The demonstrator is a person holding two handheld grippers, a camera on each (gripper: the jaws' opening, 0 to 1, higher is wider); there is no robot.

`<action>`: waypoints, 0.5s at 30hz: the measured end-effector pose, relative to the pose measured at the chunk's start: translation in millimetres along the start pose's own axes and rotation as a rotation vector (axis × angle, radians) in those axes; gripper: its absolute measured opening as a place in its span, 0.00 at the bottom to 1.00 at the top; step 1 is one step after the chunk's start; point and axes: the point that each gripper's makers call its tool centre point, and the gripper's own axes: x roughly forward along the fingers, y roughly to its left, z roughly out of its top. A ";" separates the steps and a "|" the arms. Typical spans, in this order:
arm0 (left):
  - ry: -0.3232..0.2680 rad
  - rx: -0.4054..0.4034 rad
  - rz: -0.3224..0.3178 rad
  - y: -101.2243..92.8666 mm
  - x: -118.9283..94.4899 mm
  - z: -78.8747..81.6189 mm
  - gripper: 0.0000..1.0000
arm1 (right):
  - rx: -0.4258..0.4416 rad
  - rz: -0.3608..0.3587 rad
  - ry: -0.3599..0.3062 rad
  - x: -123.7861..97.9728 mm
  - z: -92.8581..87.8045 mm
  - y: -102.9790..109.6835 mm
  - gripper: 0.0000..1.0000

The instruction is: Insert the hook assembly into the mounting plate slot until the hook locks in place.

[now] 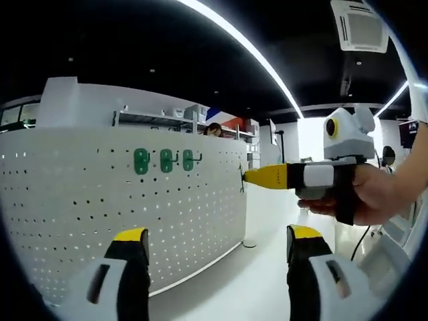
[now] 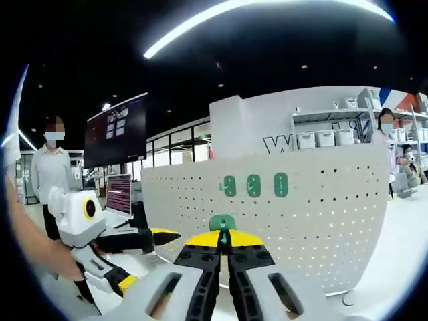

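Yellow-tipped jaws of the right gripper [image 2: 224,242] are clenched on a green plastic hook assembly [image 2: 222,224], held in front of the white perforated mounting plate [image 2: 314,200]. Three green hooks [image 2: 253,185] already hang in the plate's upper rows. Its counterpart, the left gripper [image 1: 217,251], stands released, jaws apart, facing the plate's edge.

Bright ceiling light strips [image 1: 247,47] glare against a dark ceiling; fisheye bending curves the sharp edges.

Green hooks [image 1: 165,160] on white perforated pegboard [image 1: 100,207]; yellow-tipped black right tongs [image 2: 224,242].
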 end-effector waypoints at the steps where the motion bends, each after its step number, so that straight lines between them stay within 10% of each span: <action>1: -0.003 0.001 0.004 1.5 -1.7 -0.3 0.86 | -0.001 -0.011 -0.003 1.2 1.9 -4.5 0.00; 15: -0.014 -0.004 0.078 20.3 -27.3 -4.5 0.86 | -0.025 -0.128 -0.032 25.7 25.3 -61.3 0.00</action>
